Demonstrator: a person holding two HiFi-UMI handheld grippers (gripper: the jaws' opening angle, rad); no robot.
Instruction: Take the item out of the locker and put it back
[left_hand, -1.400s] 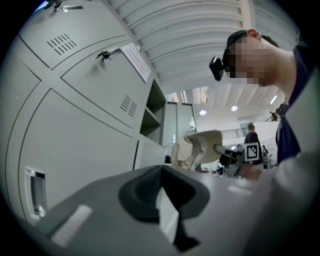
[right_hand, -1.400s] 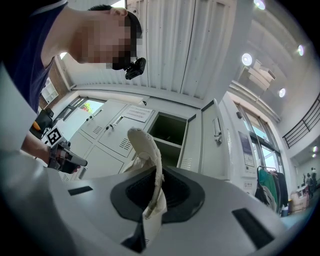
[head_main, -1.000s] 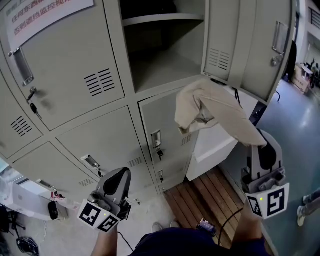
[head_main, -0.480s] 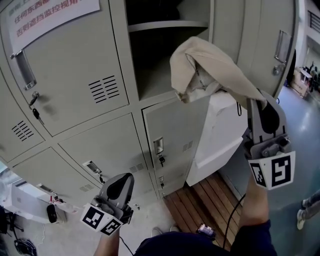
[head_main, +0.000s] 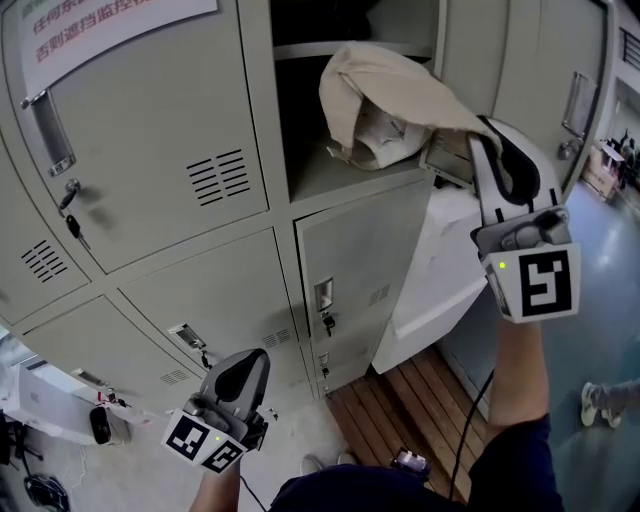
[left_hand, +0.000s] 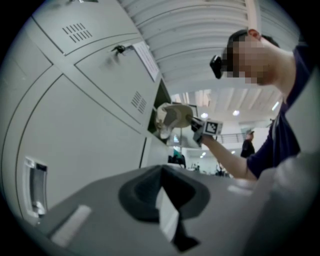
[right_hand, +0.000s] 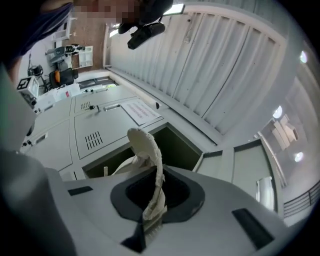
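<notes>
A beige cloth item (head_main: 378, 95) hangs from my right gripper (head_main: 468, 138), which is shut on one edge of it. The cloth's bulk rests on the front sill of the open locker compartment (head_main: 330, 172), half inside the opening. In the right gripper view a strip of the cloth (right_hand: 151, 167) runs up from between the closed jaws of that gripper (right_hand: 151, 222) toward the dark compartment (right_hand: 177, 145). My left gripper (head_main: 243, 362) is held low in front of the lower lockers, shut with nothing in it (left_hand: 167, 212). The left gripper view shows the cloth (left_hand: 175, 116) far off.
The compartment's door (head_main: 540, 70) stands open to the right, close behind my right gripper. Below it is a white panel (head_main: 440, 270) over wooden slats (head_main: 400, 400). Neighbouring lockers are closed, with keys (head_main: 70, 225) in their locks. A person's shoe (head_main: 598, 402) shows at the far right.
My right gripper has risen and swung left with the cloth, from below the open compartment up to its sill. The left gripper has stayed where it was.
</notes>
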